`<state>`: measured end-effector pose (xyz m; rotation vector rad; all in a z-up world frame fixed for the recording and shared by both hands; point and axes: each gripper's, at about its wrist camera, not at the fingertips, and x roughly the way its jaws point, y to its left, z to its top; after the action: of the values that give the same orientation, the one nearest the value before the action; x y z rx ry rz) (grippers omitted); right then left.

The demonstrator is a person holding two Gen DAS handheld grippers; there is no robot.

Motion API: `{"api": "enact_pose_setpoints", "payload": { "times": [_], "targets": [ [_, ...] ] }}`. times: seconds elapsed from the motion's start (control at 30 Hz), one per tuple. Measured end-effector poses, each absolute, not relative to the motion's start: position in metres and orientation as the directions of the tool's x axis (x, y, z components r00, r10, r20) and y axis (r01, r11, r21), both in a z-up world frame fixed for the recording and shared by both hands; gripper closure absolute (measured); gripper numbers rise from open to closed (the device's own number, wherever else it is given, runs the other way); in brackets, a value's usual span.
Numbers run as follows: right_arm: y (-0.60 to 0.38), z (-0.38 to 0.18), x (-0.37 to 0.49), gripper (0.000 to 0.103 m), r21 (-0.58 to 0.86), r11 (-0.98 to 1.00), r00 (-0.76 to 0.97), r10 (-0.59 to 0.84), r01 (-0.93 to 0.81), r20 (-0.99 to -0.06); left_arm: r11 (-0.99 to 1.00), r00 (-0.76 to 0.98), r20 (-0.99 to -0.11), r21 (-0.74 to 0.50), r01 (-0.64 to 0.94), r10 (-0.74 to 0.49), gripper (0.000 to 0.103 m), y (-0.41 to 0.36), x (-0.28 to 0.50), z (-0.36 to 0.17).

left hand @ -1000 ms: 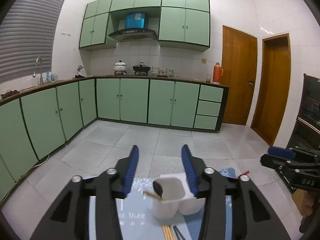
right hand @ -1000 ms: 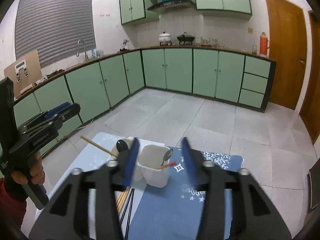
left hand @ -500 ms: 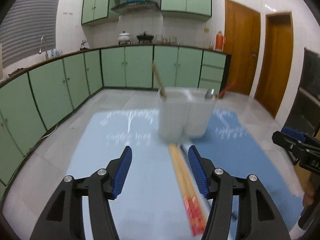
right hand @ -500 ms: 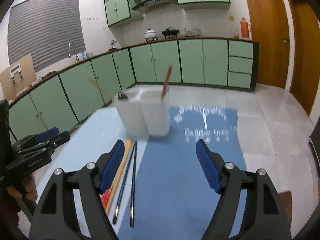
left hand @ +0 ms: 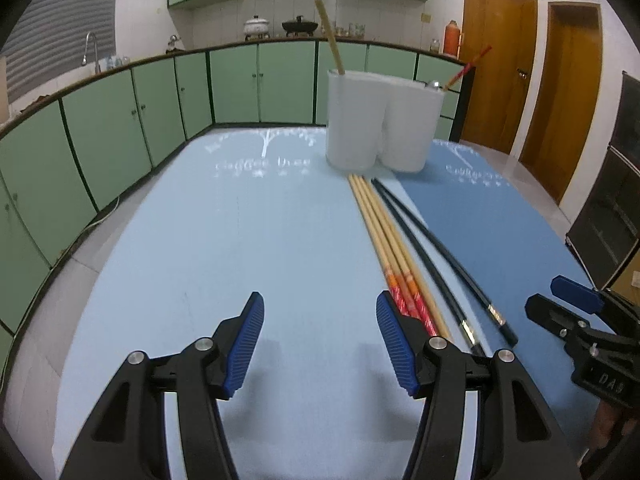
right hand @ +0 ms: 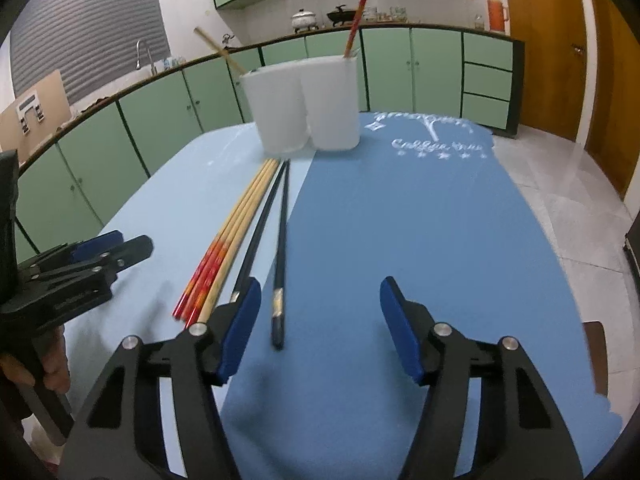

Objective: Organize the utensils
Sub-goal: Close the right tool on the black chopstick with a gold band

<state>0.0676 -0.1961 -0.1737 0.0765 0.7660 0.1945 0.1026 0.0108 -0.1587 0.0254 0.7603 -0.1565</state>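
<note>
Black chopsticks [right hand: 280, 232] run lengthwise toward holder [right hand: 304, 106]; right gripper [right hand: 320, 330] nearest, empty fingers closing; left gripper [left hand: 320, 348] spread.

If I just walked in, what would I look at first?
Probably the chopsticks lying in a row on the blue mats: wooden chopsticks with red ends, and black chopsticks beside them. Behind them stands a white holder with more sticks poking out.

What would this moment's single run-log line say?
left gripper: open, empty | right gripper: closing, empty | wooden red-ended chopsticks, black chopsticks: on table | white two-compartment plastic holder: upright
</note>
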Motion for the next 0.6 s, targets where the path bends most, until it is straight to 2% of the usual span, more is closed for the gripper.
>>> {"api": "enact_pose_setpoints", "payload": {
  "times": [0.6],
  "targets": [
    [-0.176, -0.192, 0.067, 0.077, 0.089, 0.980, 0.663, 0.186, -0.177, -0.725, 0.985, 0.674, -0.723, -0.055, 0.162, -0.151, 0.045, 0.010, 0.093, -0.178]
  ]
}}
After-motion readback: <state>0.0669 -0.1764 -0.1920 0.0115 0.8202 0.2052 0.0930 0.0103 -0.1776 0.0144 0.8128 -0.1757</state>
